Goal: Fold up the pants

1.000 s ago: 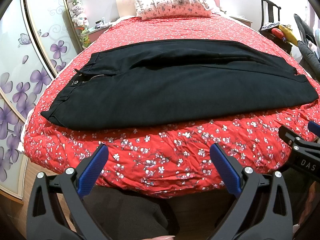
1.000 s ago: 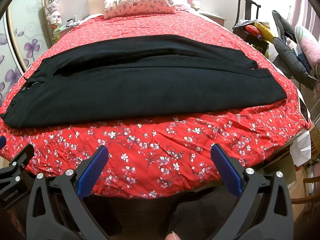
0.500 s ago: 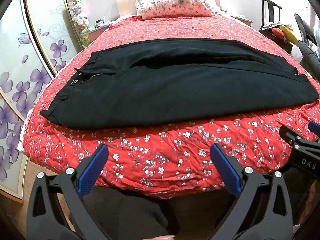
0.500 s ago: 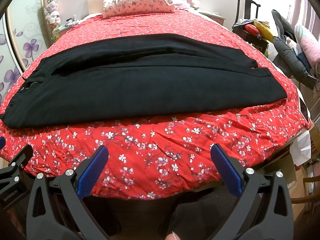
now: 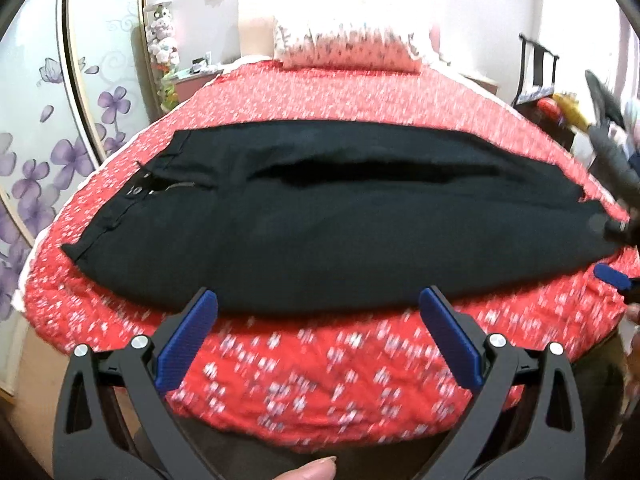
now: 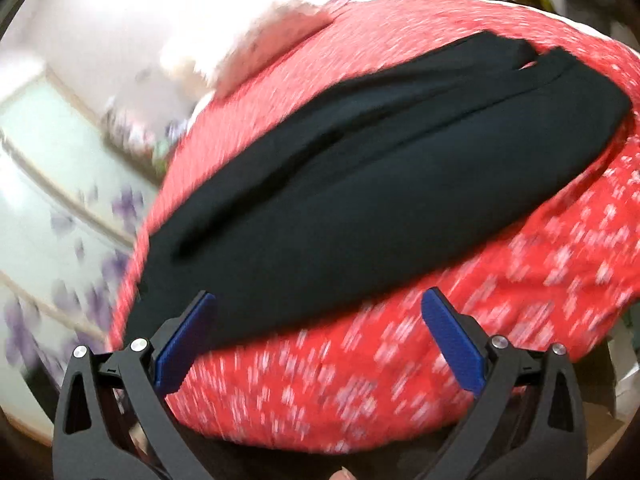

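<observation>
Black pants (image 5: pixel 320 216) lie flat across a red floral bed (image 5: pixel 340 368), waistband at the left, leg ends at the right; one leg lies over the other lengthwise. My left gripper (image 5: pixel 318 320) is open and empty, its blue pads at the pants' near edge. My right gripper (image 6: pixel 320 316) is open and empty, tilted, also at the near edge of the pants (image 6: pixel 360 200). The right gripper's tip (image 5: pixel 612 276) shows at the right edge of the left wrist view, by the leg ends.
A floral pillow (image 5: pixel 348 46) lies at the head of the bed. A sliding door with purple flowers (image 5: pixel 36 140) stands to the left. A dark chair with clutter (image 5: pixel 560 92) stands at the right. Both views are motion-blurred.
Both grippers have moved forward to the pants' near edge. The right gripper has swung right and tilted, so its view is now rotated.
</observation>
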`<state>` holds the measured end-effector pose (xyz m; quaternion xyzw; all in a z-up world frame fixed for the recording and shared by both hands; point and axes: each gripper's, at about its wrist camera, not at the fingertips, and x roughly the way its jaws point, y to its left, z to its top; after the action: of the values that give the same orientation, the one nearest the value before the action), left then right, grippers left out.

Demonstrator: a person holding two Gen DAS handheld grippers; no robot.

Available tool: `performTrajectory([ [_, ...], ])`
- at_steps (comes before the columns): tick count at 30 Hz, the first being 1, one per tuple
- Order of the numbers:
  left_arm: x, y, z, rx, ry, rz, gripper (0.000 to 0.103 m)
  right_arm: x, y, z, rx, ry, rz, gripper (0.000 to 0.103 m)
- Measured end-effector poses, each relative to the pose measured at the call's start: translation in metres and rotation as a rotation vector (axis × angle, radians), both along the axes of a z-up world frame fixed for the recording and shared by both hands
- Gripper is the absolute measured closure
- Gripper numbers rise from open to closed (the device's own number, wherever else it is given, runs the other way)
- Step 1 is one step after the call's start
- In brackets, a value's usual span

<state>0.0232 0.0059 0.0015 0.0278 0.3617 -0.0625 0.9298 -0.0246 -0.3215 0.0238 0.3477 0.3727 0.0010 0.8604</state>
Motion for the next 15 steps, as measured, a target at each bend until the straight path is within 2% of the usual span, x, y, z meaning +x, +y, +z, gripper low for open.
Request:
performTrajectory([
  [2,0.010,-0.007,0.001,-0.029,0.011,-0.006,0.002,0.003,-0.036,0.011,-0.005,-0.047,-0.054,0.001],
  [7,0.042,-0.011,-0.010,-0.248,0.132,-0.085,0.002,0.024,-0.111,0.038,-0.080,-0.138,-0.134,0.001],
  [9,0.054,-0.014,-0.013,-0.317,0.142,-0.105,0.002,0.045,-0.131,0.045,-0.100,-0.135,-0.147,0.001],
  [12,0.066,-0.020,-0.011,-0.383,0.063,-0.117,0.002,0.085,-0.165,0.051,-0.119,-0.095,-0.169,0.001],
  [13,0.067,-0.020,-0.011,-0.442,0.010,-0.143,0.002,0.098,-0.174,0.050,-0.129,-0.084,-0.177,0.001],
  [15,0.071,-0.015,-0.016,-0.536,-0.034,-0.157,0.002,0.130,-0.196,0.049,-0.176,-0.055,-0.192,0.001],
])
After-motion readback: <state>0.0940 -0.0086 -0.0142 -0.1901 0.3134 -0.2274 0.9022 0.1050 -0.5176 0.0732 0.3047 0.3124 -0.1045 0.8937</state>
